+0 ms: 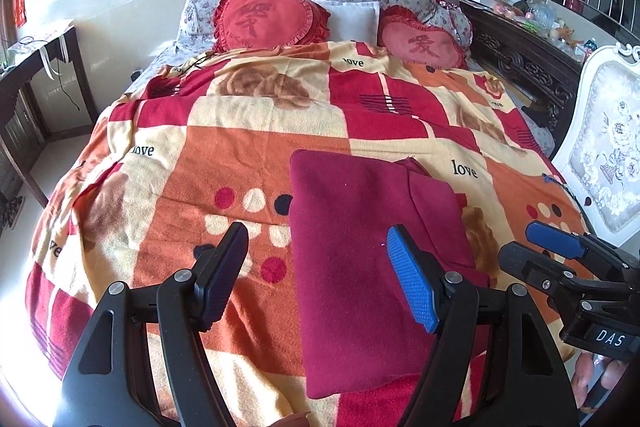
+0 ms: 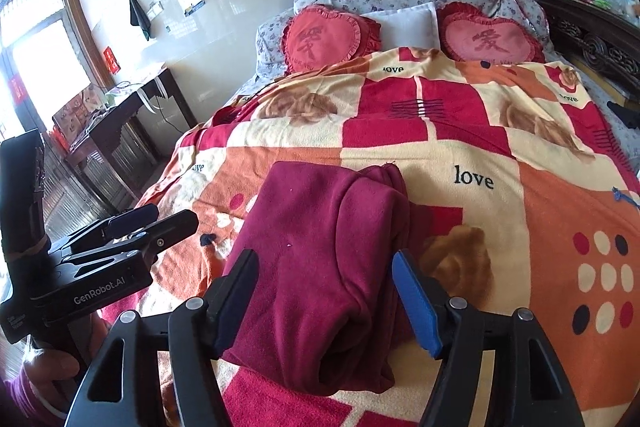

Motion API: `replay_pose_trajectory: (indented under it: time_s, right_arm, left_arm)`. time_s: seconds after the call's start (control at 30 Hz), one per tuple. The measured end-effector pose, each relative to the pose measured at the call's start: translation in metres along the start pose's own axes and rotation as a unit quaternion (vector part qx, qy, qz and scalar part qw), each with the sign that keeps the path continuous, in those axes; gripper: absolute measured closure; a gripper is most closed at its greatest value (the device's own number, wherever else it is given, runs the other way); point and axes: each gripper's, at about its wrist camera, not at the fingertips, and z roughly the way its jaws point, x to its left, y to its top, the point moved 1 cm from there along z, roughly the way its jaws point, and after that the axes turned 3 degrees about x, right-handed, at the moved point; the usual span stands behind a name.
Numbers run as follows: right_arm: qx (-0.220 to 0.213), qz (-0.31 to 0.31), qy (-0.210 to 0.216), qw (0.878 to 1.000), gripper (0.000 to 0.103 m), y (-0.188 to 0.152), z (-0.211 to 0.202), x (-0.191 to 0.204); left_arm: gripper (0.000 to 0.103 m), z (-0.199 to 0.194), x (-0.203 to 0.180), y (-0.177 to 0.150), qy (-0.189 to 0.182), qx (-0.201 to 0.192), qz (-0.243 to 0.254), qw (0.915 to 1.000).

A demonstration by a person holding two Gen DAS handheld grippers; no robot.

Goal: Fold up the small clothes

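the maroon garment is laid folded into a neat rectangle on the blanket, so this piece looks pretty much done. nothing is gripped: left gripper and right gripper are both spread apart, hovering above it.

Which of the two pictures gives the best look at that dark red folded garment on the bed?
The left wrist view: the dark red garment lies spread nearly whole, its far and near edges both visible on the blanket. The right wrist view shows it closer, revealing the rolled fold on its right side, but that view's own fingers cover its near corners.
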Motion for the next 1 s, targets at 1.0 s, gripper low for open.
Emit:
replay_pose_trajectory:
  time_s: [1.0]
  right_arm:
    - [0.028,0.004,0.004,1.0,0.036,-0.004,0.016,0.0]
  left_arm:
    - [0.031,0.009,0.001,-0.006,0.006,0.014,0.002,0.9999]
